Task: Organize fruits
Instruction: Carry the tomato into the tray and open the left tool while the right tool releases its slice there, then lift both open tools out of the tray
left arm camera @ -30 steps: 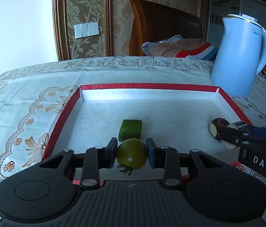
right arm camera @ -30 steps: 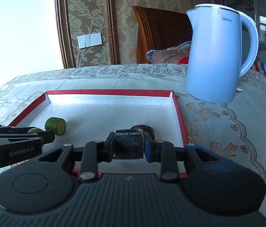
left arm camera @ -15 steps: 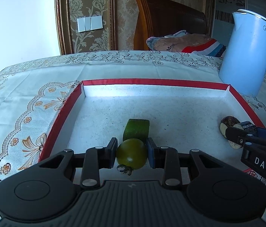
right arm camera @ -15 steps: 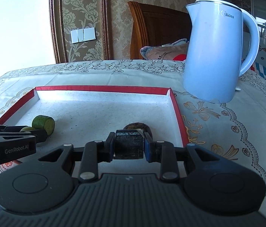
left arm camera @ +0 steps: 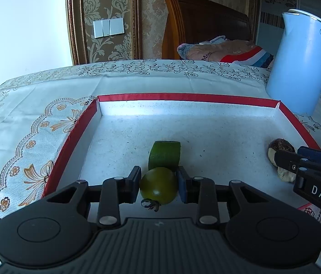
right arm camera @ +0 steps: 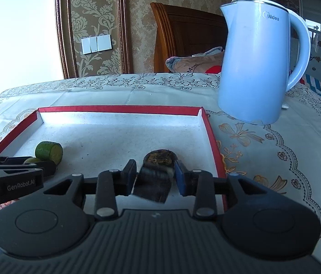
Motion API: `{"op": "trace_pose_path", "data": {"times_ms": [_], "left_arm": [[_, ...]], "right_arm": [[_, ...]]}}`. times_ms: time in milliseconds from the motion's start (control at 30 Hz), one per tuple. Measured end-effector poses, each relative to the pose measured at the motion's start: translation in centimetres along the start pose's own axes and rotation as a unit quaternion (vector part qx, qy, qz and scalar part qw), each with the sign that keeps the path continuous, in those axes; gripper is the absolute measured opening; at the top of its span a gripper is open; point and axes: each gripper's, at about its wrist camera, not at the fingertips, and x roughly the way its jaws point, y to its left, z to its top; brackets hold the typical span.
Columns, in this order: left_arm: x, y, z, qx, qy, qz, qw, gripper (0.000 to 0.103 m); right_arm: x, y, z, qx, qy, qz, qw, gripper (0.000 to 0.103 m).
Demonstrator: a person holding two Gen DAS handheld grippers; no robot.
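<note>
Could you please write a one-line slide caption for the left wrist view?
Left gripper holds a green tomato over the red-rimmed tray, cucumber chunk behind.

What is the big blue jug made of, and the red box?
The blue jug looks like smooth matte plastic, with a soft sheen and a printed logo. The red-edged box seems to be cardboard: thin folded walls, dull white inside. Neither is certain.

The far wall (left arm camera: 151, 18) wears gold damask paper, with a white switch plate (left arm camera: 108, 28) beside a gilt frame (left arm camera: 76, 22). A dark wooden headboard (left arm camera: 206, 22) stands right of it — a striped pillow (left arm camera: 226, 51) below. Bright daylight floods in from the left. A floral cloth (left arm camera: 35, 114) covers the surface.
</note>
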Motion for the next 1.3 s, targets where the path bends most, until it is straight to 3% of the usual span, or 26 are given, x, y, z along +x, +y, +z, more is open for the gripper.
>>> {"op": "trace_pose_path", "data": {"times_ms": [100,233,333,433,500,600,900,1133,1200,1300], "left_arm": [[0.0,0.2,0.0,-0.006,-0.001,0.008,0.9999,0.045],[-0.1,0.7,0.1,-0.019,-0.003,0.007,0.9998,0.048],[-0.4,0.9,0.0,-0.022,-0.011,0.014,0.9996,0.054],[-0.8,1.1,-0.1,-0.024,-0.017,0.013,0.9995,0.055],[-1.0,1.3,-0.1,-0.028,-0.019,0.011,0.9994,0.061],[-1.5,1.6,-0.3,-0.032,-0.025,0.009,0.9991,0.067],[-4.2,3.1,-1.7,-0.052,-0.043,0.001,0.9977,0.068],[-7.2,3.9,-3.7,-0.052,-0.069,0.006,0.9962,0.068],[-7.8,4.2,-4.4,-0.052,-0.075,0.015,0.9957,0.074],[-8.3,4.7,-5.5,-0.055,-0.066,0.008,0.9963,0.075]], "right_arm": [[0.1,-0.6,0.1,0.016,-0.001,0.001,1.000,0.051],[-0.1,-1.2,0.2,0.030,-0.007,0.000,1.000,0.065],[-0.3,-1.3,0.2,0.032,-0.013,-0.003,0.999,0.067],[-0.5,-1.4,0.0,0.035,-0.017,-0.008,0.999,0.073],[-0.7,-1.6,-0.1,0.036,-0.021,-0.013,0.999,0.079],[-1.1,-2.0,-0.2,0.047,-0.027,-0.005,0.998,0.080],[-4.0,-3.1,-1.1,0.057,-0.067,0.000,0.996,0.089],[-6.2,-3.6,-3.1,0.049,-0.071,-0.005,0.996,0.090],[-7.0,-3.8,-3.6,0.047,-0.077,-0.005,0.996,0.090],[-8.0,-4.2,-4.2,0.051,-0.082,-0.006,0.995,0.091]]}}
